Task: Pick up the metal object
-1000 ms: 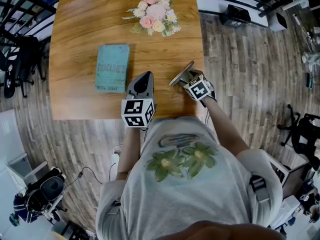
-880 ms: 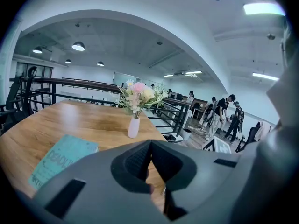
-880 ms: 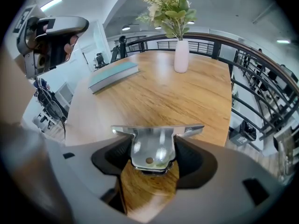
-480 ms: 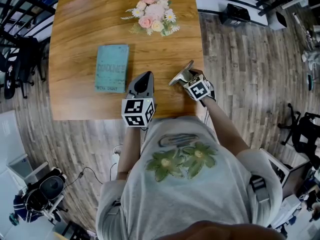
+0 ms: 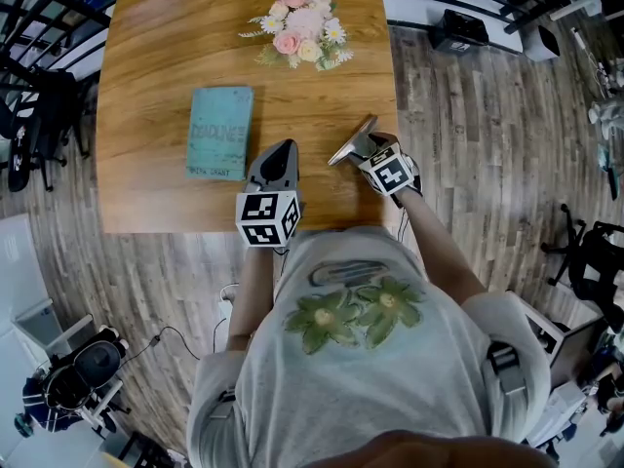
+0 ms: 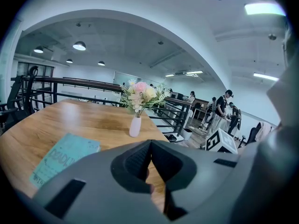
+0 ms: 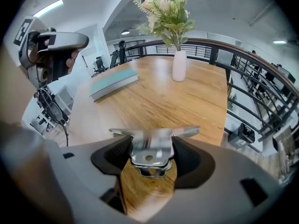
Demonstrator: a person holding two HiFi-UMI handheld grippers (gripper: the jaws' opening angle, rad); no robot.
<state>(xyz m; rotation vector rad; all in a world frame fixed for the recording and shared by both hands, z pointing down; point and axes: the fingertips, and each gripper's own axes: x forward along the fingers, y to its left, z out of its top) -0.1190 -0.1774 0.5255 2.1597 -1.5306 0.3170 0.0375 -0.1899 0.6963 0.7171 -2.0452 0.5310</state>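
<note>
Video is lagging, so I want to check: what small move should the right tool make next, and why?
Probably lift the right tool straight up without opening it. Its jaws press both sides of the metal bracket, and the wooden table shows right beneath it. The left tool is shut and empty.

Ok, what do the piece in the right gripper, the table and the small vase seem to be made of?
Piece in the right gripper: likely plated or polished steel; bright mirror glints, punched hole. Table: wood or wood-look veneer; warm grain, soft sheen. Vase: probably matte white ceramic, possibly plastic; smooth, no glare.
</note>
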